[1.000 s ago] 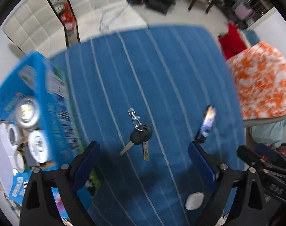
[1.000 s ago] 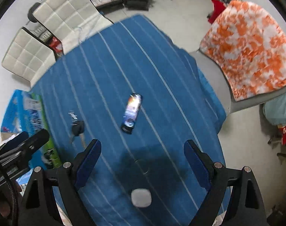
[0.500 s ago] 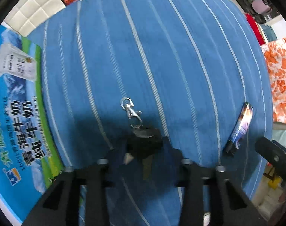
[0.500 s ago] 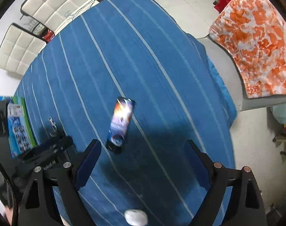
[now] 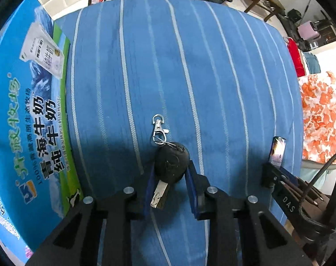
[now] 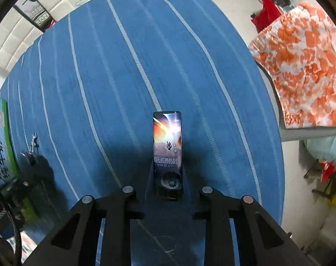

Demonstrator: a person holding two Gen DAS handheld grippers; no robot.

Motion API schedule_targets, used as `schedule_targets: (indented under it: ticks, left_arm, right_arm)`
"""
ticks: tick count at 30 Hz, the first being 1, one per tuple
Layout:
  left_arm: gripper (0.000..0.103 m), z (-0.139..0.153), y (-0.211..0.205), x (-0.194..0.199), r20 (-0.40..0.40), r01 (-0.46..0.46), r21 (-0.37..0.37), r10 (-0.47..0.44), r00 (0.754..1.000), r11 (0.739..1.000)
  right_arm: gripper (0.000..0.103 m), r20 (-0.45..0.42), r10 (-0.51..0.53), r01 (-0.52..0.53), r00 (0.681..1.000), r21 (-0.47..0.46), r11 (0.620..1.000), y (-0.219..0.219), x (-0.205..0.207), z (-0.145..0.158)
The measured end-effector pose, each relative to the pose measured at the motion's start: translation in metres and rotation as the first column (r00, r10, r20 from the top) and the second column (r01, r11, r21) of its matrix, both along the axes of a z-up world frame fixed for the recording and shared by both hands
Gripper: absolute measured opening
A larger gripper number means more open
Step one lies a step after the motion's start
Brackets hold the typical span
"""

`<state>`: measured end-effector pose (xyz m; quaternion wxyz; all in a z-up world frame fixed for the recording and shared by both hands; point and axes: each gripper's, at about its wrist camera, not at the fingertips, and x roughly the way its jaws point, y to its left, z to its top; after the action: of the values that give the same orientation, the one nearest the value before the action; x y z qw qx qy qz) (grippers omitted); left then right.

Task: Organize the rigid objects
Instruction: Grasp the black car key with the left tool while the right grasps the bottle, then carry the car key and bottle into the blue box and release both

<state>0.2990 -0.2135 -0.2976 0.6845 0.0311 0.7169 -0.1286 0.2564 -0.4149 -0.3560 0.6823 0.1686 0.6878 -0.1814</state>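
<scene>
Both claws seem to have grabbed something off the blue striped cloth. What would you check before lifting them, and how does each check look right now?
1. Left gripper on the key fob: ok, the jaws are closing with the fob between the blue pads.
2. Key blades and snap hook free to follow: ok, nothing lies on them.
3. Right gripper shut on the lighter: ok, gripped at its lower end.
4. Lighter balanced: cannot tell; most of its length sticks out past the pads.
5. Milk carton box clear of the left gripper: ok, off to the side.
6. Tablecloth caught in the pads: cannot tell.
</scene>
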Motion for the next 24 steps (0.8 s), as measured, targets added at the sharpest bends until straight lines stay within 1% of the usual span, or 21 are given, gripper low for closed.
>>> schedule_targets:
  ticks: [2, 4, 7, 8, 9, 13, 15, 18, 21, 23, 24]
  left_arm:
    - [0.024, 0.009, -0.005, -0.004, 0.006, 0.006, -0.011, -0.006, 1.000, 1.000]
    - [0.024, 0.020, -0.001, -0.006, 0.014, 0.011, -0.032, -0.010, 1.000, 0.999]
    - [0.023, 0.032, -0.002, -0.007, 0.038, 0.022, -0.057, -0.020, 0.999, 0.998]
    - [0.010, 0.039, -0.002, -0.009, 0.043, 0.028, -0.067, -0.025, 0.999, 0.997]
    - [0.005, 0.039, 0.002, -0.008, 0.046, 0.030, -0.079, -0.026, 0.999, 0.996]
    - [0.005, 0.055, 0.008, -0.013, 0.060, 0.042, -0.106, -0.036, 0.998, 0.993]
    - [0.005, 0.050, 0.018, -0.011, 0.064, 0.041, -0.114, -0.034, 0.997, 0.993]
    - [0.005, 0.055, 0.029, -0.016, 0.077, 0.035, -0.130, -0.025, 0.997, 0.991]
    - [0.005, 0.069, 0.034, -0.021, 0.106, 0.031, -0.149, -0.015, 0.994, 0.988]
    - [0.005, 0.086, 0.040, -0.024, 0.136, 0.033, -0.170, -0.009, 0.991, 0.985]
    - [0.005, 0.090, 0.041, -0.024, 0.144, 0.033, -0.174, -0.008, 0.989, 0.984]
  right_arm:
    - [0.026, 0.008, -0.009, 0.009, 1.000, 0.002, 1.000, 0.002, -0.007, 0.004]
    - [0.026, 0.017, -0.014, 0.014, 1.000, 0.008, 1.000, 0.002, -0.014, 0.010]
    - [0.026, 0.043, 0.005, -0.005, 0.999, 0.000, 1.000, -0.001, -0.029, 0.025]
    - [0.026, 0.054, 0.008, -0.008, 0.998, -0.001, 1.000, -0.002, -0.034, 0.030]
    - [0.026, 0.068, 0.015, -0.015, 0.998, 0.000, 1.000, 0.000, -0.038, 0.038]
    - [0.026, 0.112, 0.039, -0.038, 0.993, -0.014, 0.999, 0.006, -0.044, 0.066]
    - [0.026, 0.138, 0.044, -0.043, 0.989, -0.015, 0.999, 0.009, -0.046, 0.080]
    - [0.026, 0.175, 0.057, -0.055, 0.983, -0.018, 0.998, 0.017, -0.047, 0.101]
    - [0.026, 0.206, 0.067, -0.063, 0.976, -0.025, 0.998, 0.025, -0.047, 0.118]
    - [0.026, 0.223, 0.076, -0.074, 0.972, -0.021, 0.997, 0.028, -0.048, 0.126]
    - [0.026, 0.232, 0.077, -0.074, 0.970, -0.021, 0.997, 0.032, -0.048, 0.131]
